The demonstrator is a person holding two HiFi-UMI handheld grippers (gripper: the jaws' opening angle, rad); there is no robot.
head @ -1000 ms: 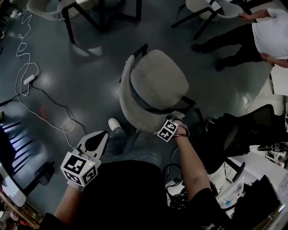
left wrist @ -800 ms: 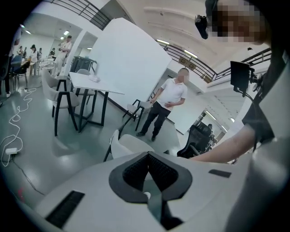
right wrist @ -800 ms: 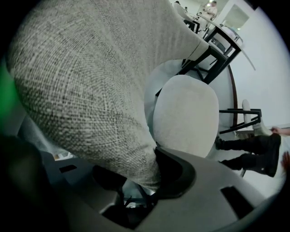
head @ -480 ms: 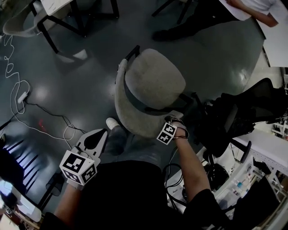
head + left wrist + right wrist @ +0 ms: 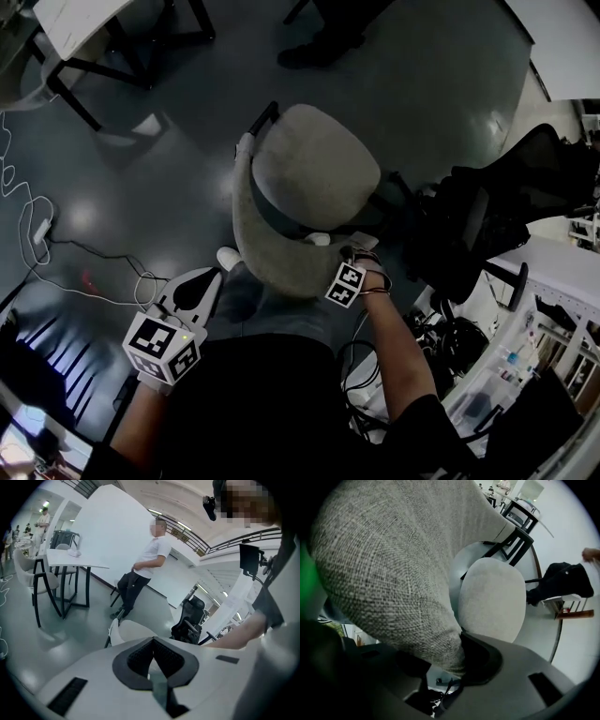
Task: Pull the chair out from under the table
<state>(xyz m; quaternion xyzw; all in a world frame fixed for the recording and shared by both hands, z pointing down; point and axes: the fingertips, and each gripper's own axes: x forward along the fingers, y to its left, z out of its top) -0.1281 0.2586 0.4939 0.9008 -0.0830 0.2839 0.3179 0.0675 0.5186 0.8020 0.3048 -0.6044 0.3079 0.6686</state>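
The chair has a grey fabric seat [image 5: 319,169] and a curved backrest [image 5: 253,248], and it stands on the dark floor just in front of me. My right gripper [image 5: 334,246] points down and is shut on the backrest's top edge. In the right gripper view the woven backrest [image 5: 393,564] fills the space between the jaws, with the seat [image 5: 492,599] beyond. My left gripper [image 5: 206,279] hangs to the left of the chair, shut and holding nothing. In the left gripper view, the left gripper [image 5: 152,656] looks over the chair [image 5: 133,632].
A black office chair [image 5: 487,216] stands close on the right, next to a white desk [image 5: 562,272] with clutter. White cables [image 5: 37,216] trail over the floor at left. A table with black legs [image 5: 84,23] is at the top left. A person [image 5: 145,569] leans on a white wall.
The chair has come along with my right gripper across the floor. The far tables, the cables and the standing person have slid up and out of the head view. My left gripper stays beside me.
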